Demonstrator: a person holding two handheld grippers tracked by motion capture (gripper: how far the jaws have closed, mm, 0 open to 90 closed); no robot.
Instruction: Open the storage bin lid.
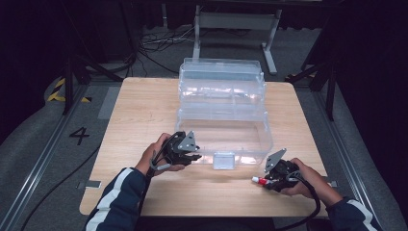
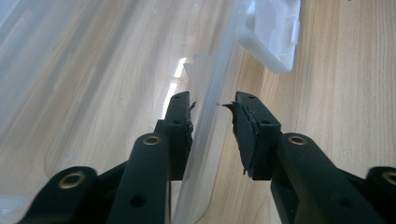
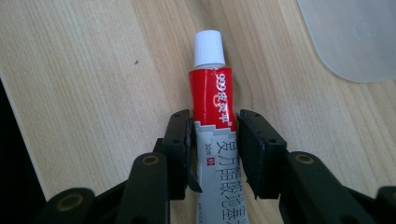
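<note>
Right tongs clench a red-and-white ointment tube near the worktop's front edge; left tongs, released, straddle a clear plastic box's wall.

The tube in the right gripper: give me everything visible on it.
The tube is a small squeezable ointment-style tube with a white ribbed screw cap, still on. Below the cap runs a red band with white print, then a pale grey body with dark Chinese characters. The right gripper clamps it across the body, jaws on both sides, cap pointing away from the hand. In the high view it sits just above the wooden table, near the front right, clear of the transparent box.
</note>
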